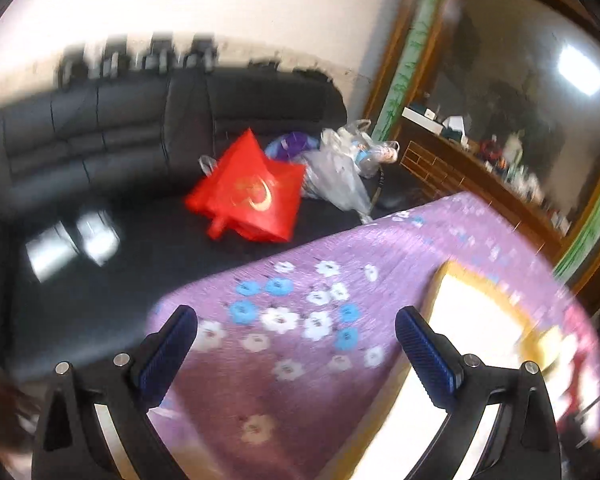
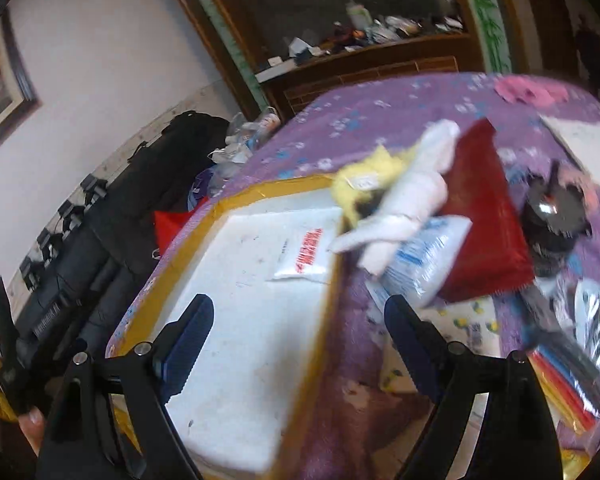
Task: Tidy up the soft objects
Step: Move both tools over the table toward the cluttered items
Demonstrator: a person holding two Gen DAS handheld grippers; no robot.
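Motion-smeared: white box [image 1: 476, 312] cut by frame edge, black object [image 2: 552, 220] on purple cloth [image 2: 380, 120] unidentifiable. Shelf clutter [image 2: 380, 28] too small to tell. Pouch print [image 2: 308, 256] unreadable.

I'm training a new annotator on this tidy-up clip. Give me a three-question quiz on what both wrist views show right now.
1. True or false: the right hand-held gripper is clamped on the white soft toy.
2. Multiple choice: where does the red bag lie? A) on the purple tablecloth B) on the black sofa C) in the white box
3. Fill in: the flat packet with red print lies inside the ____.

Key
1. False: both grippers, the left hand-held gripper too, stand open and empty.
2. B
3. white box
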